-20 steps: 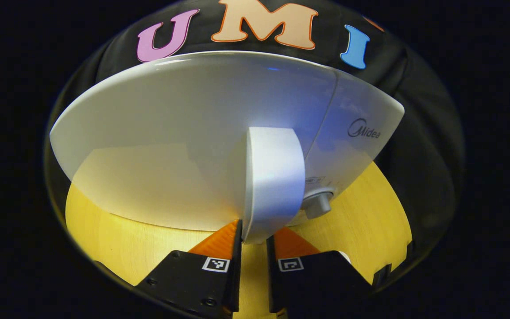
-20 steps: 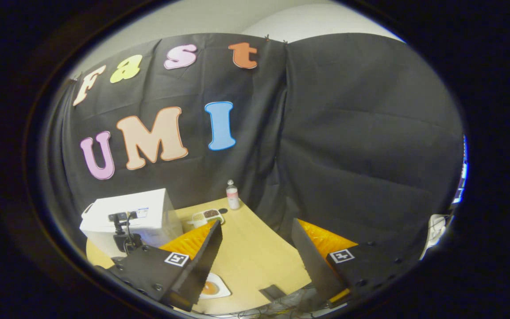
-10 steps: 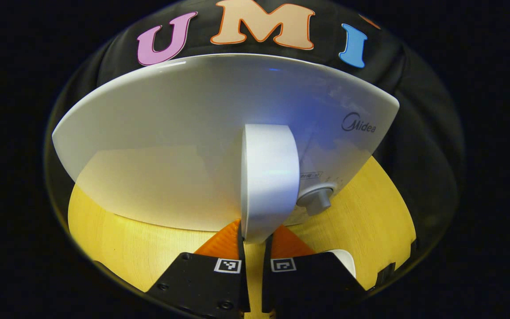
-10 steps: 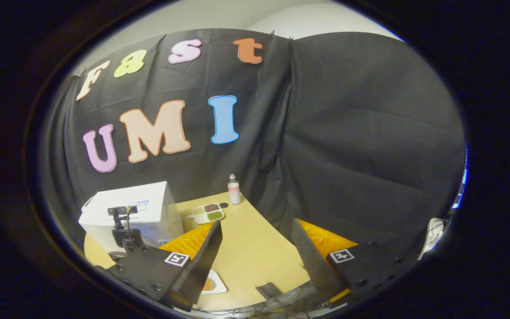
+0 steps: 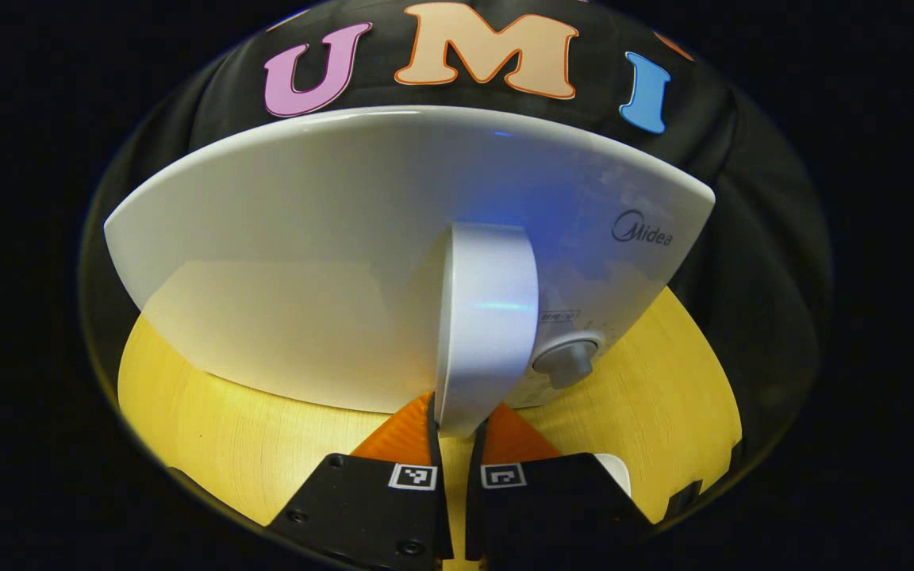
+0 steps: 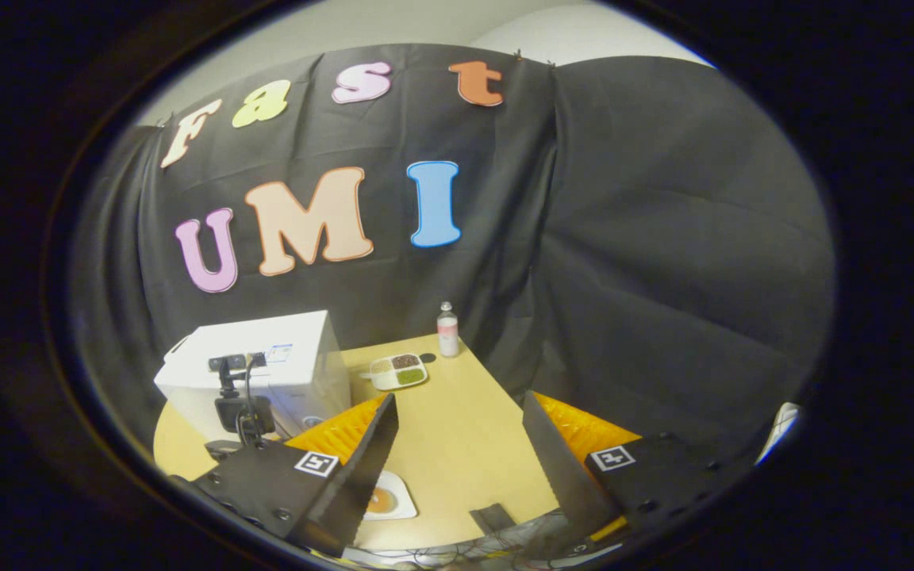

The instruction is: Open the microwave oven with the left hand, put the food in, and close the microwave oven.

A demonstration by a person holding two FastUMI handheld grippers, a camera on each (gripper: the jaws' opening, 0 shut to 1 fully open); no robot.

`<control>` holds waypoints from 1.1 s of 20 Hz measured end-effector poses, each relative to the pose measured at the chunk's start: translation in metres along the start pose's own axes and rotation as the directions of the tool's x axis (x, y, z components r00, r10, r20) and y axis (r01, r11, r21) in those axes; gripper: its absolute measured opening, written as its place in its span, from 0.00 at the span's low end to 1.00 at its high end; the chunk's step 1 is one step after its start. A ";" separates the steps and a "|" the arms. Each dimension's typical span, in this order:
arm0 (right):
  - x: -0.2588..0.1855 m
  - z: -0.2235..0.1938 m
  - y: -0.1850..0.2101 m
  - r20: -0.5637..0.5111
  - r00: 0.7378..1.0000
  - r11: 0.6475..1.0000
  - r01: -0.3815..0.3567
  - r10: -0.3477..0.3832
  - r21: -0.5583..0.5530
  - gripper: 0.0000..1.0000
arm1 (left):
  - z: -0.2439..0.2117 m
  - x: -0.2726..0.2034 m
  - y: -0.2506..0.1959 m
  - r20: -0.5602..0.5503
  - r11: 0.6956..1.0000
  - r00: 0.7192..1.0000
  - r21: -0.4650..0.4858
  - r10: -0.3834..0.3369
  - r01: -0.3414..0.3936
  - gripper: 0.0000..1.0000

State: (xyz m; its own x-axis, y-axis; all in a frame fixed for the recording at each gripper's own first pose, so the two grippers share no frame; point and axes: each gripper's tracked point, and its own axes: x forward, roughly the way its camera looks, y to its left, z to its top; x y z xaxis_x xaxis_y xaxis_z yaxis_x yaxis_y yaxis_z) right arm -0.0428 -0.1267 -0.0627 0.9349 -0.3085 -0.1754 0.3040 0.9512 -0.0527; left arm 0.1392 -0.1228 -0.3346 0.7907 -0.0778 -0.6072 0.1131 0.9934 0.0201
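Note:
The white microwave (image 5: 330, 262) stands close ahead on the wooden table, its door looking flush. My left gripper (image 5: 457, 414) is shut on the lower end of the upright white door handle (image 5: 487, 317), one finger on each side. Farther off in the right gripper view the microwave (image 6: 282, 361) stands at the table's left, with the left gripper (image 6: 239, 408) at its front. The food, an orange-brown piece on a white plate (image 6: 385, 501), lies near the front edge, partly behind my right gripper's left finger. My right gripper (image 6: 458, 400) hangs open above the table with nothing in it.
A grey knob (image 5: 568, 361) sits right of the handle. A divided dish (image 6: 398, 370) and a small bottle (image 6: 447, 329) stand at the table's (image 6: 457, 468) back. A plate corner (image 5: 622, 469) shows by my right finger. A dark flat piece (image 6: 495, 517) lies at the front edge.
The left gripper's fingers have closed in on the door handle. The right gripper's view has swung a little, so the microwave, dish and bottle sit farther right and higher in it.

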 end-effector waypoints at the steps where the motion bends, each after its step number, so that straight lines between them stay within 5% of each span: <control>1: 0.001 -0.001 0.000 -0.004 1.000 1.000 -0.005 0.005 -0.007 0.99 | 0.000 -0.001 0.000 0.000 1.000 1.000 -0.021 0.001 -0.001 0.06; 4: 0.006 -0.001 0.002 -0.006 1.000 0.999 -0.011 0.011 -0.031 0.99 | -0.022 -0.028 0.004 -0.007 0.998 1.000 -0.063 0.021 -0.021 0.06; 12: 0.026 -0.003 0.035 -0.021 0.993 0.990 -0.117 0.115 -0.078 0.99 | -0.072 -0.085 0.027 -0.016 0.999 1.000 0.052 0.006 -0.006 0.11; 22: 0.019 -0.022 0.089 -0.057 0.971 0.962 -0.239 0.234 -0.135 0.99 | -0.113 -0.145 0.076 -0.011 0.999 0.999 0.005 0.039 -0.039 0.16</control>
State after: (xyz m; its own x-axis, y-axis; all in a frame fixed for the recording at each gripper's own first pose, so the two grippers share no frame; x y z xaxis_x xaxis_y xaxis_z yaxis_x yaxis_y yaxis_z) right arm -0.0018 -0.0479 -0.0923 0.9681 -0.0771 -0.2383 0.0440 0.9890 -0.1412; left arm -0.0348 -0.0269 -0.3345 0.7881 -0.0377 -0.6144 0.0852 0.9952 0.0483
